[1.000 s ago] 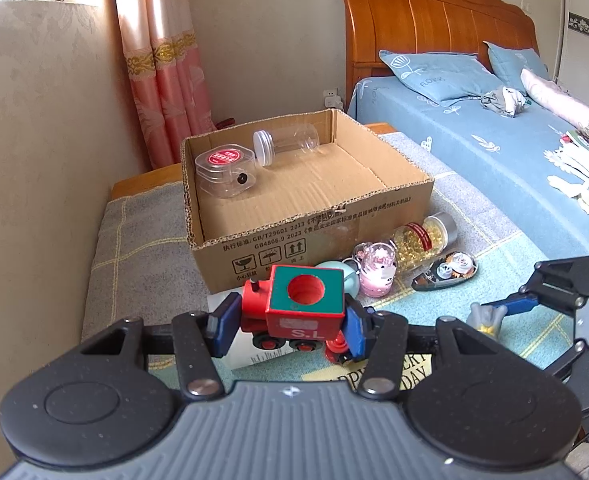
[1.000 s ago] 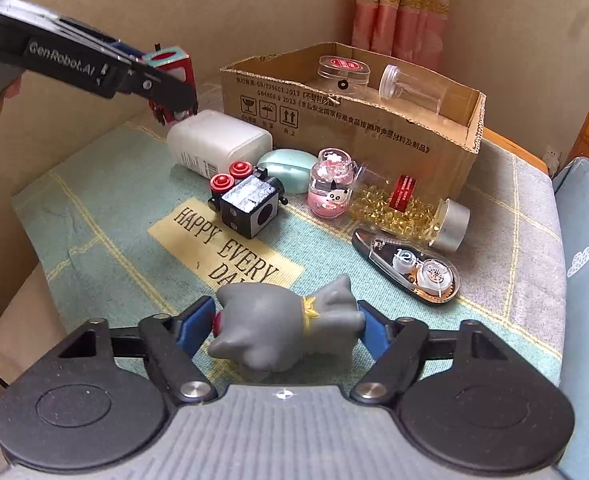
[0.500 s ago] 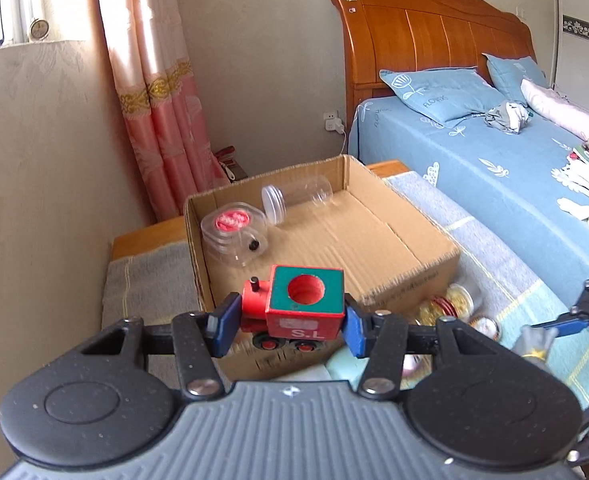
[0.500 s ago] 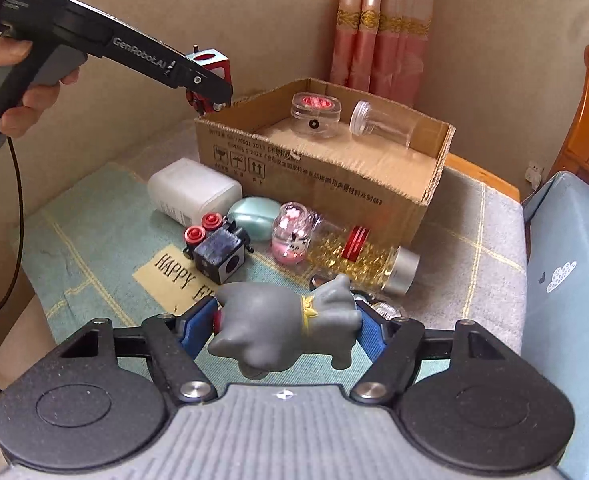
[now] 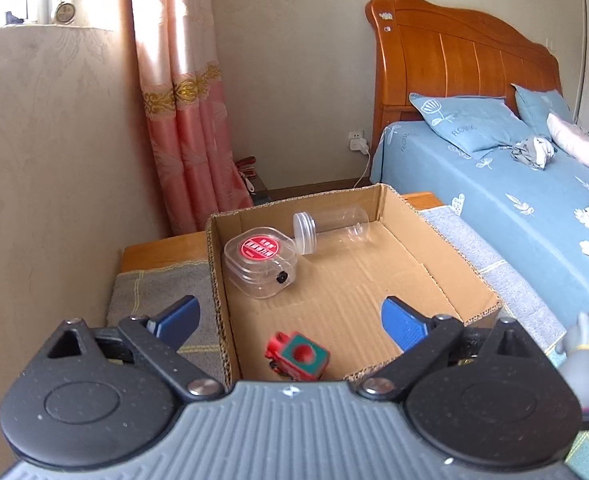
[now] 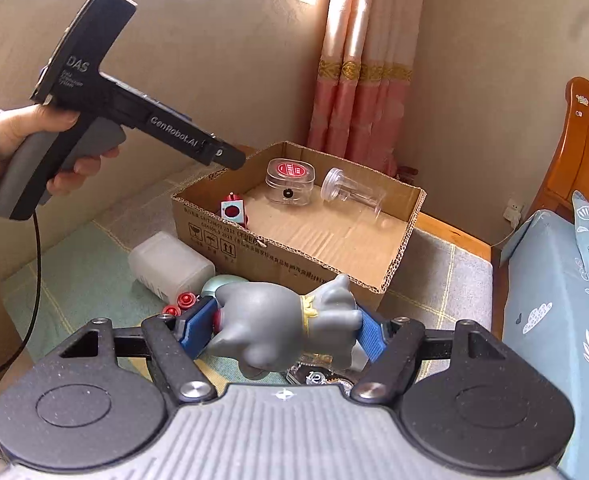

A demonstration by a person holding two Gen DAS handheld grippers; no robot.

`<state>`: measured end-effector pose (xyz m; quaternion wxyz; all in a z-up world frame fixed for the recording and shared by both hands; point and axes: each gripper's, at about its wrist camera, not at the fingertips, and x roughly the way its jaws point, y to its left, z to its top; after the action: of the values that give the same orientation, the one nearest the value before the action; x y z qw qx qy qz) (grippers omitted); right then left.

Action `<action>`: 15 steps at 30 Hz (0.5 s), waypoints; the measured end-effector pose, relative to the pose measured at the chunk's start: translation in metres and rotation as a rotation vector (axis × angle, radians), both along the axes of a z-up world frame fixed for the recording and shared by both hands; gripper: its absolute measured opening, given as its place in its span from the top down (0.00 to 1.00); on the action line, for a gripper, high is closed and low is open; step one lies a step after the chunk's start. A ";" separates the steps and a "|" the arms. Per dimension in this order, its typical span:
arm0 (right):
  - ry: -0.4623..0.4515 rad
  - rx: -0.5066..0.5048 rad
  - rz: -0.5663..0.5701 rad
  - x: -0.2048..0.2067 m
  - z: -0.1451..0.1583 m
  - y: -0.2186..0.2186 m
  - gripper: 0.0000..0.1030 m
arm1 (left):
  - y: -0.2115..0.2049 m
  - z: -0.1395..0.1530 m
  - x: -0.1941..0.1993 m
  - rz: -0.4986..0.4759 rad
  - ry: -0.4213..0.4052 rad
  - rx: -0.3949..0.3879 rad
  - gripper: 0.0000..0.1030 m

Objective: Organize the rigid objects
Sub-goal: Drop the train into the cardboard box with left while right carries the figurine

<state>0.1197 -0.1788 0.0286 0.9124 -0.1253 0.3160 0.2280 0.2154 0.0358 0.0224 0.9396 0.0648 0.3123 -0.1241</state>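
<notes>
Left tongs (image 5: 290, 316), pitched downward over the near end of the cardboard box (image 5: 442, 224), jaws spreading wide with nothing between the blue pads (image 5: 400, 322); a person's hand (image 6: 34, 140) grips the pistol handle, sleeve at the wrist. Right tongs (image 6: 280, 326), likewise angled down, clamped on one grey elephant figure (image 6: 286, 320), held above the cloth-covered worktop (image 6: 446, 276) in front of the box. Box contents, three items: one red-and-green toy train (image 5: 296, 356) lying near the front wall, one clear square case with a red label (image 5: 260, 260), and one clear jar on its side (image 5: 330, 226), the last two near the far wall. Outside the box, on the worktop: one white plastic bottle (image 6: 170, 266) lying flat, one pale green oval item (image 6: 224, 282) just beside it, two red knobs (image 6: 180, 304).
</notes>
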 end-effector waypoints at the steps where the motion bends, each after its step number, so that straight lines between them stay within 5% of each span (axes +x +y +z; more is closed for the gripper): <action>1: 0.000 0.003 0.001 0.003 0.001 0.001 0.25 | 0.002 -0.001 -0.004 0.009 -0.006 0.001 0.02; 15: 0.011 0.055 -0.025 0.054 0.014 0.016 0.25 | 0.030 -0.024 -0.067 0.175 -0.042 -0.057 0.01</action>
<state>0.1740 -0.1626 0.0421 0.9164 -0.0951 0.3164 0.2258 0.1486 0.0659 -0.0018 0.9546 0.0131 0.2935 -0.0488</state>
